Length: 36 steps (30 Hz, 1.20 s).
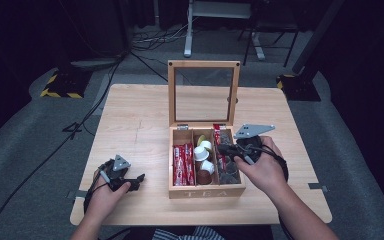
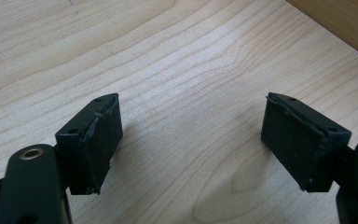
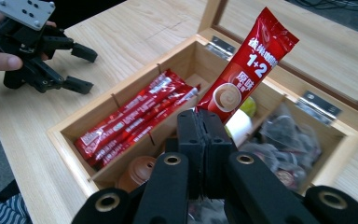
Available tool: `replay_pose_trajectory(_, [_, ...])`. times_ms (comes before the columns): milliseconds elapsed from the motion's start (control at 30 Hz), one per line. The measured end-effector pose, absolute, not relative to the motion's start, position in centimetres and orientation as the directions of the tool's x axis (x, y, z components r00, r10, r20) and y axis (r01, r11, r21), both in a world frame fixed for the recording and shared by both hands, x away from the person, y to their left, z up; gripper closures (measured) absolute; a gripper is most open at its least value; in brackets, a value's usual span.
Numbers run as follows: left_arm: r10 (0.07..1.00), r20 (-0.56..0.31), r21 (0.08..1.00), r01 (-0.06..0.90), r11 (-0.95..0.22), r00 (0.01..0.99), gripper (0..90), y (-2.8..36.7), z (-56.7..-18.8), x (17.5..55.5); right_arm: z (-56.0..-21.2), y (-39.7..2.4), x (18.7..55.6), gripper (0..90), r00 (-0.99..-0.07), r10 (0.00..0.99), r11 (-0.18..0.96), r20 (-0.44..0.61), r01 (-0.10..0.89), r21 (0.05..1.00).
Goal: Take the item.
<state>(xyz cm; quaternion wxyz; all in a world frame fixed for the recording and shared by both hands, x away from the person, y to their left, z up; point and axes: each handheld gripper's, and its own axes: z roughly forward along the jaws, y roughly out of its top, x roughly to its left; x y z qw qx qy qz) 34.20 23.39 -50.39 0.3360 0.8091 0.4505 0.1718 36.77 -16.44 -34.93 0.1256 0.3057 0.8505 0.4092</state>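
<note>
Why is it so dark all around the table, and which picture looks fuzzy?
High view: light falls on the table, while the floor and room edges sink into black. Right gripper view: the red packet in the right gripper is sharp, but the clear bags look blurry. Left gripper view: the left gripper casts soft shadows on the wood.

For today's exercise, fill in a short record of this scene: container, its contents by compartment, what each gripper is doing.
container: wooden tea box, lid up
left compartment: red sachets
middle compartment: capsules
right compartment: clear packets
right gripper: jaws shut on one red coffee sachet, held above the box
left gripper: jaws open over bare table
</note>
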Motion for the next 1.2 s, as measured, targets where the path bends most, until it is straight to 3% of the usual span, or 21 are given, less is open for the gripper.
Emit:
replay_pose_trajectory(500, [0.840, -0.020, 0.696, 0.611, -0.377, 0.542, 19.9, 23.4, -50.4, 34.3, -35.0, -21.2, 36.5, 88.9, -0.748, 0.663, 0.449, 0.026, 0.425, 0.786])
replay_pose_trajectory(1200, [0.841, -0.021, 0.696, 0.612, -0.377, 0.541, 19.8, 23.4, -50.4, 34.3, -37.8, -26.7, 35.9, 88.9, -0.672, 0.740, 0.380, 0.043, 0.468, 0.798])
